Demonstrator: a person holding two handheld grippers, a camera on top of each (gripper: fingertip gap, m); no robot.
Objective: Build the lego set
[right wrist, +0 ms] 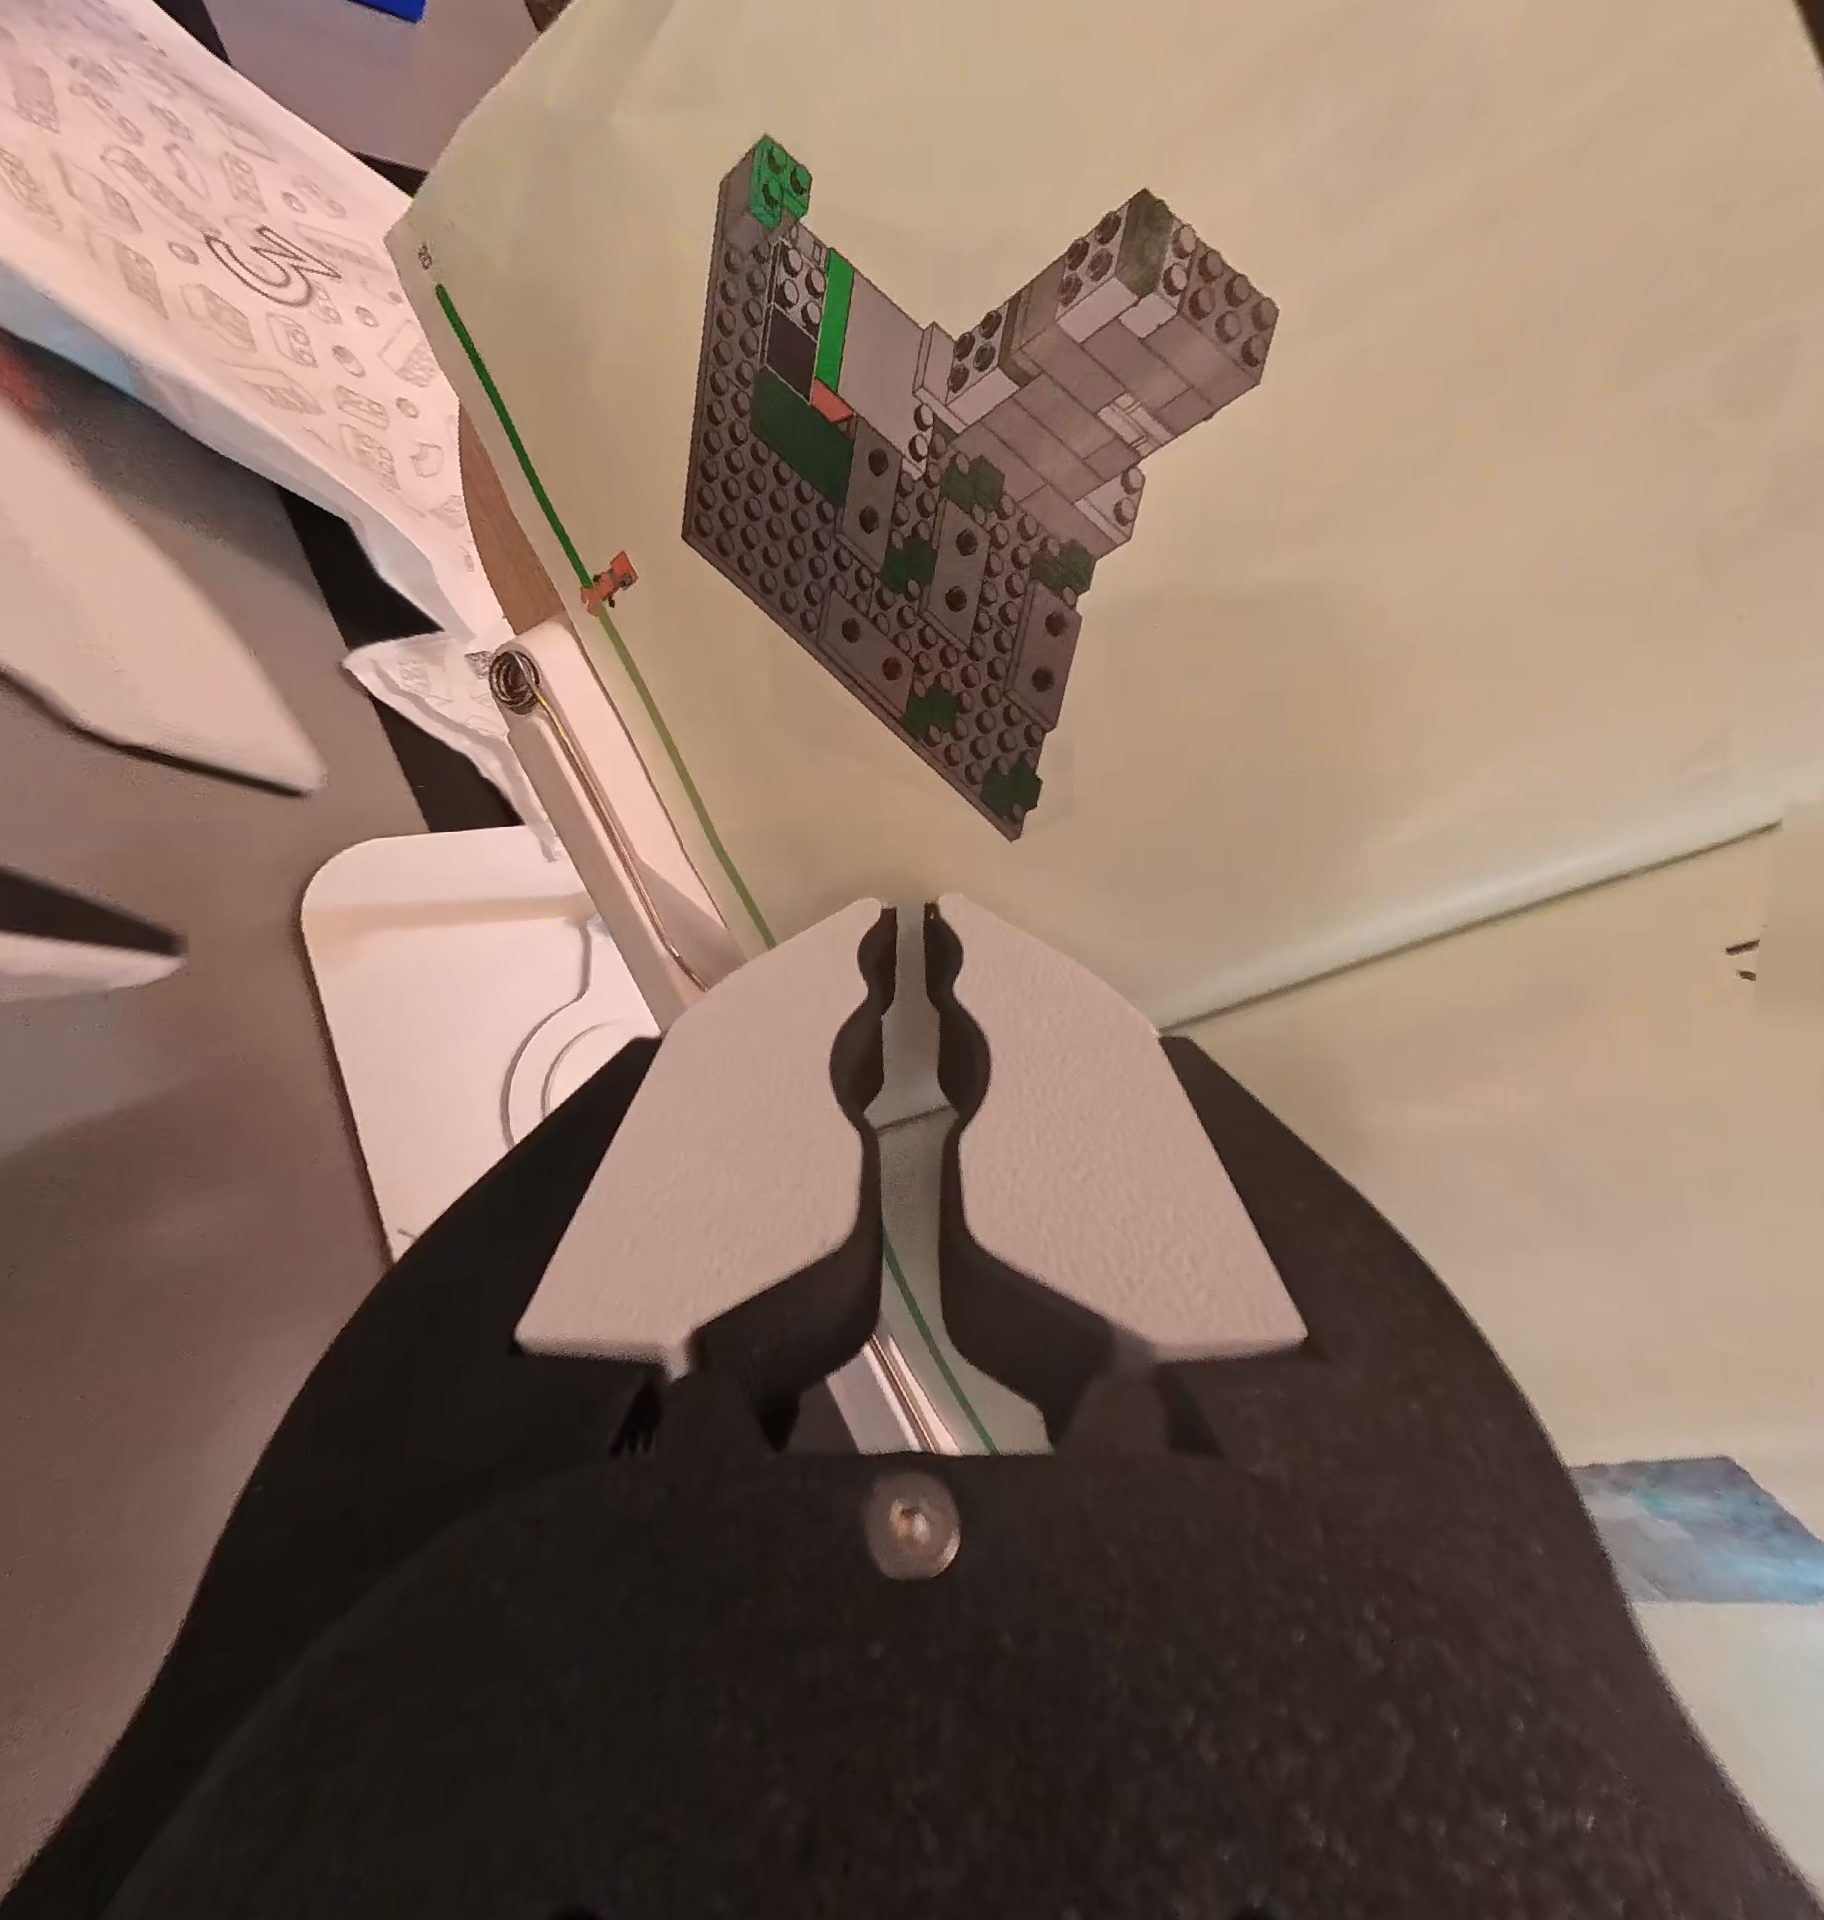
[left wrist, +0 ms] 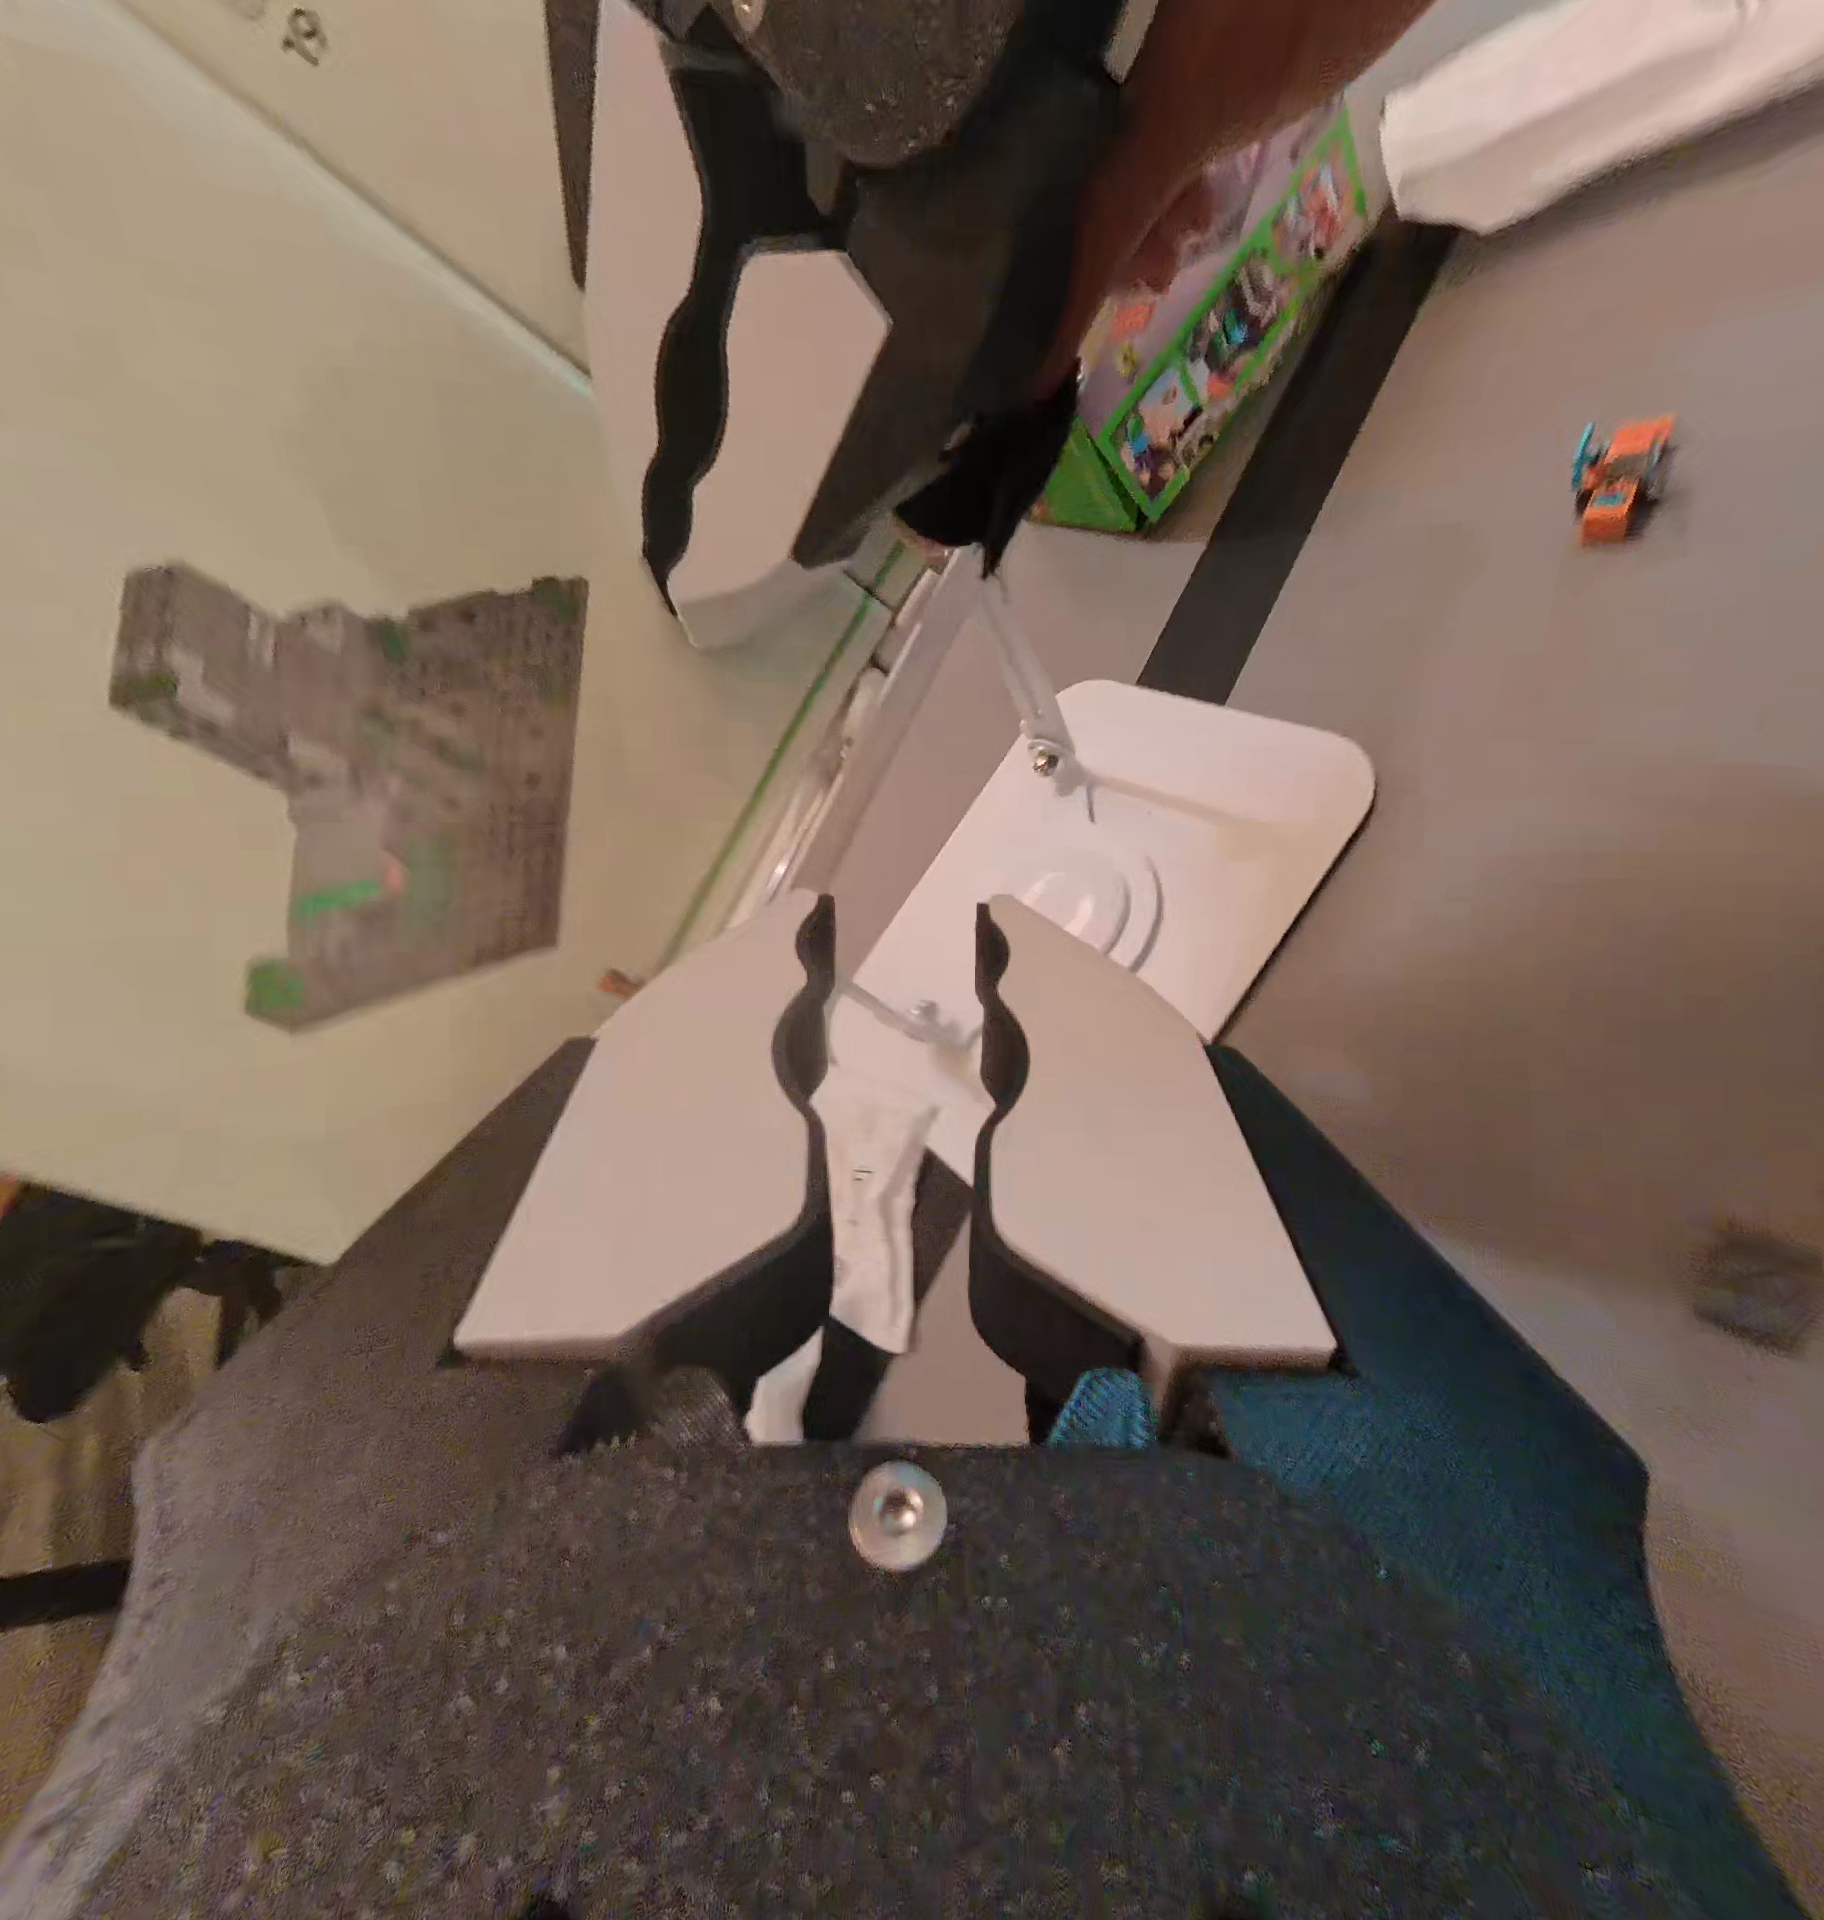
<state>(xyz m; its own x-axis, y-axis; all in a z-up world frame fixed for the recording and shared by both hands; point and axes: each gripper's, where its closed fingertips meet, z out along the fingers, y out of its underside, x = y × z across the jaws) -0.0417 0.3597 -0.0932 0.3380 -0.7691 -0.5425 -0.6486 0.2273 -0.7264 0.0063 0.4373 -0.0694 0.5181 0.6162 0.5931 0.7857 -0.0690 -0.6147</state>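
Right wrist view: right claw (right wrist: 911, 912) nearly closed, only a thin slit between the tips, pinching the near edge of the pale cream instruction-booklet page (right wrist: 1407, 416) printed with a grey-and-green brick build diagram (right wrist: 949, 488). The page stands on a white plastic book stand (right wrist: 420, 987) with a wire page clip (right wrist: 586, 769) on its left. A white paper parts bag with line drawings (right wrist: 160, 260) lies far left.

Left wrist view: left claw (left wrist: 906, 914) open, empty, hovering over the stand base (left wrist: 1251, 790), near the page. An orange and teal lego car (left wrist: 1620, 478) sits well apart on the grey worktop (left wrist: 1614, 935), far right; the green-edged set box (left wrist: 1230, 312) is farther back.

Risks, judged: pulling the thin page against the clip could tear or crease it; the light stand could tip; the grip could take two pages.
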